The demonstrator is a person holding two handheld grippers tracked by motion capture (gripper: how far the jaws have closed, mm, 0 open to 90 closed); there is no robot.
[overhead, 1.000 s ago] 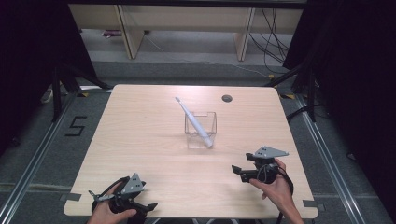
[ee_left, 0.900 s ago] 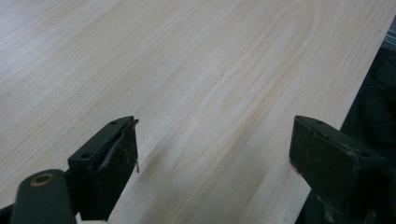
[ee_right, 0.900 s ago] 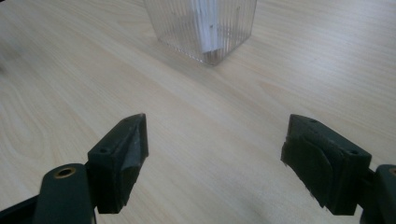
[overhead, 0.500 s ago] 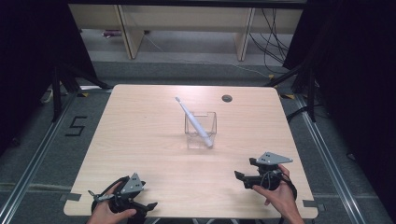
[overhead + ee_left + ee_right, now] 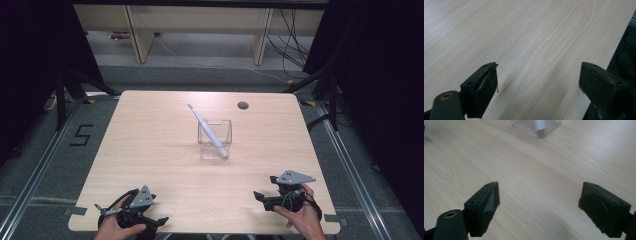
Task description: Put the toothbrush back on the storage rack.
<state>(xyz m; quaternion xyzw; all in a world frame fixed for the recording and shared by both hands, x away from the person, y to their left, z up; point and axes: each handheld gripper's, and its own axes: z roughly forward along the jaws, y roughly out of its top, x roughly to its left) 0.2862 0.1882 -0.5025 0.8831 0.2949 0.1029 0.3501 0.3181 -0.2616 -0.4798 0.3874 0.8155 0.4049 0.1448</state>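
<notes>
— 2 grippers are sitting at the near edge of the table [image 5: 150,140] in the high view. Where is each lying relative to the clear box [image 5: 215,139]?

— The left gripper [image 5: 161,220] is resting well apart from the clear box, toward the near left corner, with a hand [image 5: 117,231] wrapping its body. The right gripper [image 5: 258,196] is lying nearer the box, toward the near right corner, in the other hand [image 5: 300,217].

— And the white pen [image 5: 207,131]?

— It is standing tilted in the clear box, its lower end resting inside and its upper end sticking out beyond the box's far left corner.

— What is the left gripper view giving?

— The left gripper [image 5: 539,77] is holding its jaws wide, with bare table [image 5: 524,37] between them and the table's edge at the right jaw.

— And the right gripper view?

— The right gripper [image 5: 539,200] is standing wide too; its jaws have just been opening, with nothing between them. The clear box [image 5: 536,126] is sitting ahead, well apart from the jaws, with the pen [image 5: 540,125] showing white inside it.
</notes>
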